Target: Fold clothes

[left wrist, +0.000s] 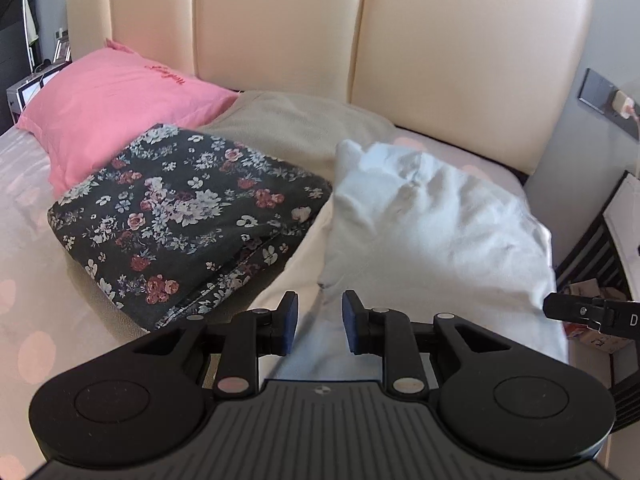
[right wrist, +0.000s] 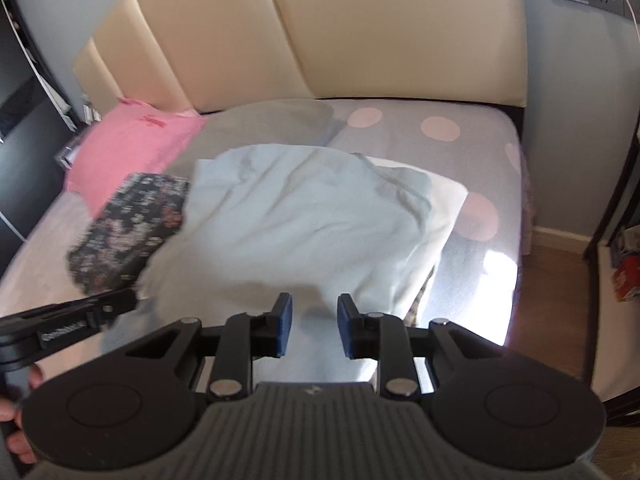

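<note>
Left wrist view showed the bed (left wrist: 24, 184) filling most of the frame, its cream headboard (left wrist: 460, 48) behind; the spotted sheet served as my folding surface. On it lay a pink pillow (left wrist: 116, 112) at the far left, and a beige pillow (left wrist: 296, 128) against the headboard; both sat clear of the work area, I judged. Nearer me the pale blue garment (left wrist: 432, 224) lay rumpled and unfolded, touching the floral garment (left wrist: 188, 216), which looked already folded and set aside to the left. In the right wrist view the pale blue piece (right wrist: 288, 216) spread over something white beneath it; what that was I could not tell. My left gripper (left wrist: 320, 322) hung above the blue garment's near edge, jaws parted and empty; my right gripper (right wrist: 314, 326) did likewise, gaping with nothing between its pads (right wrist: 285, 322). I judged both were poised to pinch that near hem.
</note>
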Motion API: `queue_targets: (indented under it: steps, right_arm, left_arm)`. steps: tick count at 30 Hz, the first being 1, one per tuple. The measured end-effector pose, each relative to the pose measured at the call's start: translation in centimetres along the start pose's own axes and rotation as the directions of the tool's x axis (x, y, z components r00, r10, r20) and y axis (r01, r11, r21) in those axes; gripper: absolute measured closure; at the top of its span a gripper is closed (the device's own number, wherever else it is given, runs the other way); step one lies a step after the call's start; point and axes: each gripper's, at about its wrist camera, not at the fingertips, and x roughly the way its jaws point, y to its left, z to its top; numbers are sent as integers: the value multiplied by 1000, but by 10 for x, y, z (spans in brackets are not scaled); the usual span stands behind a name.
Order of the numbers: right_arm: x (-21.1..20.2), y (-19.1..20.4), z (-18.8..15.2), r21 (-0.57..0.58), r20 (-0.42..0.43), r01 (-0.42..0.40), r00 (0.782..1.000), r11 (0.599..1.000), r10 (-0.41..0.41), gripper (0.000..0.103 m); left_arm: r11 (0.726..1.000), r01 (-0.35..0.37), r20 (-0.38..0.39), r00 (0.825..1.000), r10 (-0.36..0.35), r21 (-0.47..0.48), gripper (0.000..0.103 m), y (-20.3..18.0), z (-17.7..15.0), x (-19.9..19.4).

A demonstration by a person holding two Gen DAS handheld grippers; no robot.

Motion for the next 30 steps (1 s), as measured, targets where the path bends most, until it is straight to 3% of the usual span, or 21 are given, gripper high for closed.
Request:
queue_targets:
  steps: [4, 8, 18, 21, 24, 27, 30]
  right_arm:
    - [-18, 21, -20, -84, 20, -35, 999, 996, 37, 74]
    - [-29, 32, -43, -150, -5, -61, 998, 987, 61, 74]
    - [-12, 31, -60, -204, -132, -28, 991, 979, 1, 76]
    - [-18, 27, -58, -188, -104, -48, 994, 981, 29, 74]
    - [-31, 23, -53, -164, -50, -64, 997, 984, 57, 64]
    - [-45, 18, -52, -145, 3, -77, 997, 986, 78, 63]
    - [-60, 17, -55, -154, 45, -89, 994, 984, 97, 61]
  left_arm:
    - [998, -29, -6, 1000, 30, 61, 75, -12, -9, -14]
    - [998, -23, -21, 999, 24, 63, 75, -16, -22, -21]
    - [999, -36, -80, 996, 38, 16, 75, -18, -45, -9]
    - [999, -53, -72, 996, 53, 9, 75, -20, -47, -17]
    - [998, -66, -43, 997, 66, 1, 75, -25, -50, -36]
    - [996, -87, -4, 996, 87, -6, 74, -31, -56, -60]
    - [993, -115, 41, 992, 115, -9, 61, -39, -64, -84]
